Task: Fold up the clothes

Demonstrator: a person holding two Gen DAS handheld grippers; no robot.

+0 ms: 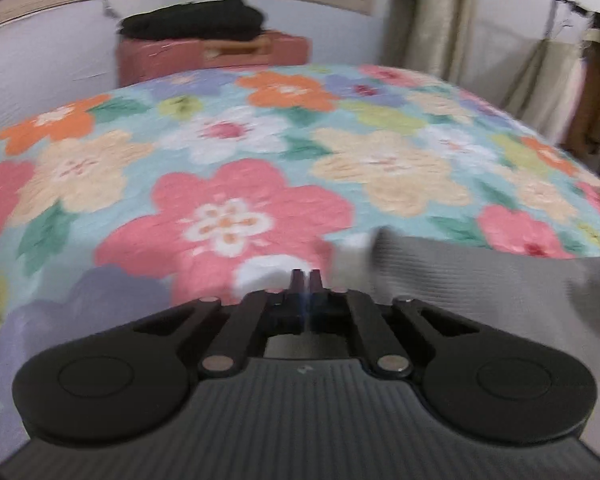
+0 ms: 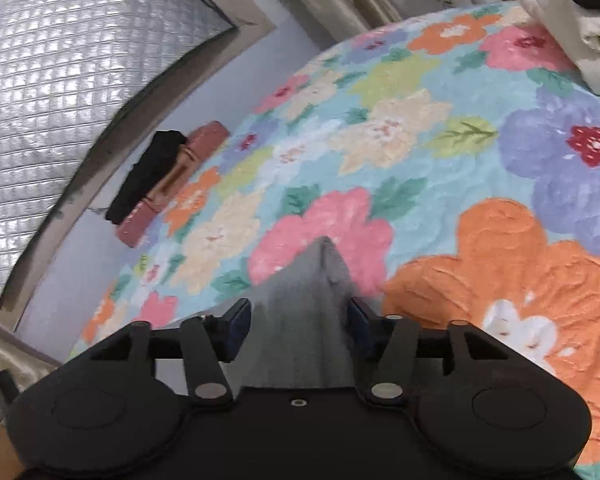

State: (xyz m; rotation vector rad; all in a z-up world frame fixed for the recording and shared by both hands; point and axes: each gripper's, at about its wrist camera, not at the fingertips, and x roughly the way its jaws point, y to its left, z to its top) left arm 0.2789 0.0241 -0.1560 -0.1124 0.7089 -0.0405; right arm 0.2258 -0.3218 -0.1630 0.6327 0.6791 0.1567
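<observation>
The left gripper (image 1: 305,276) has its two fingers pressed together with only a sliver of light between them and no cloth visibly caught there; it hangs over the flowered bedspread (image 1: 228,184). Just to its right a grey ribbed garment (image 1: 472,276) lies across the bedspread, with a pale blurred edge nearest the fingertips. The right gripper (image 2: 299,320) stands wide apart, and the grey garment (image 2: 300,320) rises between its fingers in a peaked fold; whether the pads touch the cloth cannot be told. Farther off in the right wrist view, a cream bundle of fabric (image 2: 580,36) sits at the bedspread's far corner. Beyond the bed, a pink case (image 1: 216,54) stands against the wall with dark folded clothing (image 1: 196,20) on top.
</observation>
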